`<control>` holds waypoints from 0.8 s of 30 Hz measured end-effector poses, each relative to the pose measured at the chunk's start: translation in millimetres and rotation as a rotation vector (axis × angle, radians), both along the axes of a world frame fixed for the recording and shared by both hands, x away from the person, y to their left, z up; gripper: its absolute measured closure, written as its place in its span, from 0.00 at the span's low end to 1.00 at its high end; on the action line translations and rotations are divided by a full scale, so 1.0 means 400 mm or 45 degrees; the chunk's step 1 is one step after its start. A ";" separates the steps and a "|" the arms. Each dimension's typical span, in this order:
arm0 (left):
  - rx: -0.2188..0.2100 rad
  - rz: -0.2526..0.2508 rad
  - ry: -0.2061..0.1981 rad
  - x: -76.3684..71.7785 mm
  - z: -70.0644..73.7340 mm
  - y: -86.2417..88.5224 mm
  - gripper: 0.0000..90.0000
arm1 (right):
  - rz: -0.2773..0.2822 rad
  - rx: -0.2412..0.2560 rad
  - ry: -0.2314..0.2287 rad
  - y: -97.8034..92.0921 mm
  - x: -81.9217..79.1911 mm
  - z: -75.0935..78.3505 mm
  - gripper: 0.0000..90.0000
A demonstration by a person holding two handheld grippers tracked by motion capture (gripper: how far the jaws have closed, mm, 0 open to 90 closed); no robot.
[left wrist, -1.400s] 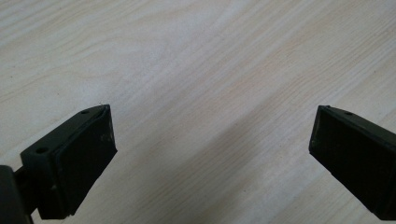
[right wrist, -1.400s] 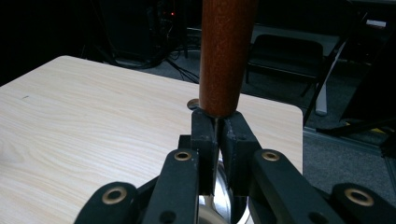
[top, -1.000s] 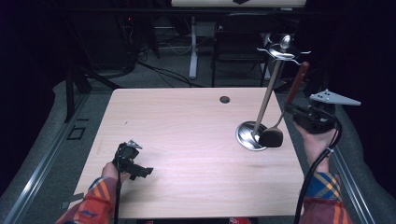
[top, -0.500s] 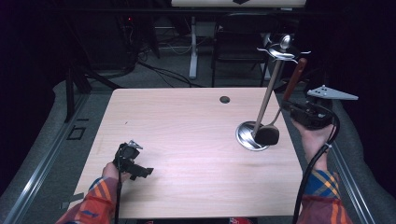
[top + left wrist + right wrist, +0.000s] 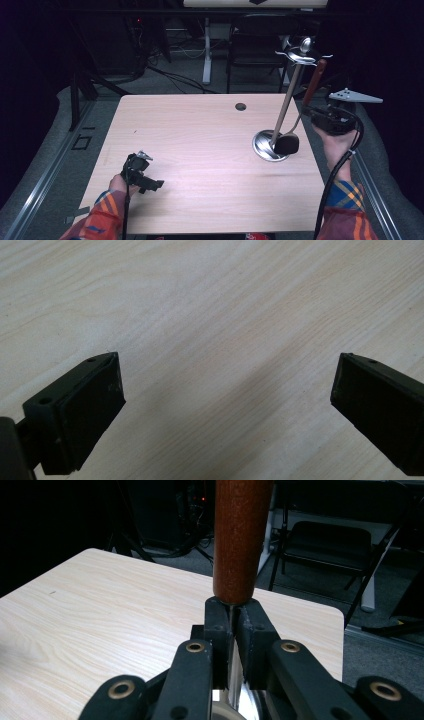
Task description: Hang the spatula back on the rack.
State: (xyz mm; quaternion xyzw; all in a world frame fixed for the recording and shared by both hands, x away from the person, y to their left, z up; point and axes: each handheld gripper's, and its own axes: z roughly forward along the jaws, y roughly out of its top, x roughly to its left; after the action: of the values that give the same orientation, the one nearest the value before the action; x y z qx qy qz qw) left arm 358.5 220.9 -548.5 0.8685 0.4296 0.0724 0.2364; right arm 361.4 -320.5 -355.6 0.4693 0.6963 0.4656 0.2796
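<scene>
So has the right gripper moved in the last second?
Yes, slightly. In the high view the right gripper, shut on the wooden-handled ladle, has lifted up and away from the stand's round metal base; the ladle's black head rides higher.

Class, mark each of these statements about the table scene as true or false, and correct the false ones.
1. The right claw is shut on the utensil with the brown wooden handle. True.
2. The left claw grips a spoon. False: its jaws stand wide apart over bare table, holding nothing.
3. The metal stand lies flat on the table. False: it stands upright on its round base.
4. The utensil's dark head is beside the stand's base. True.
5. The left claw is beside the stand. False: it is near the table's front left, far from the stand.
</scene>
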 end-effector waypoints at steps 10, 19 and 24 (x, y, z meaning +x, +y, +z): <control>-0.008 0.027 -0.004 -0.009 0.003 0.018 0.01 | 0.000 0.010 0.012 -0.003 0.011 0.005 0.93; -0.014 0.043 -0.012 -0.018 0.008 0.033 0.01 | -0.001 0.009 0.012 0.003 0.019 0.006 0.93; -0.013 0.053 -0.014 -0.020 0.007 0.037 0.01 | -0.006 -0.018 0.016 0.003 0.021 0.008 0.93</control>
State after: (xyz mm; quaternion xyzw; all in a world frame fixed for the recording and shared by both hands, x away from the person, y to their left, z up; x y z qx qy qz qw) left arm 350.5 235.8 -545.8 0.8578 0.4465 0.0799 0.2416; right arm 369.7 -319.3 -352.4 0.4719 0.7001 0.4571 0.2796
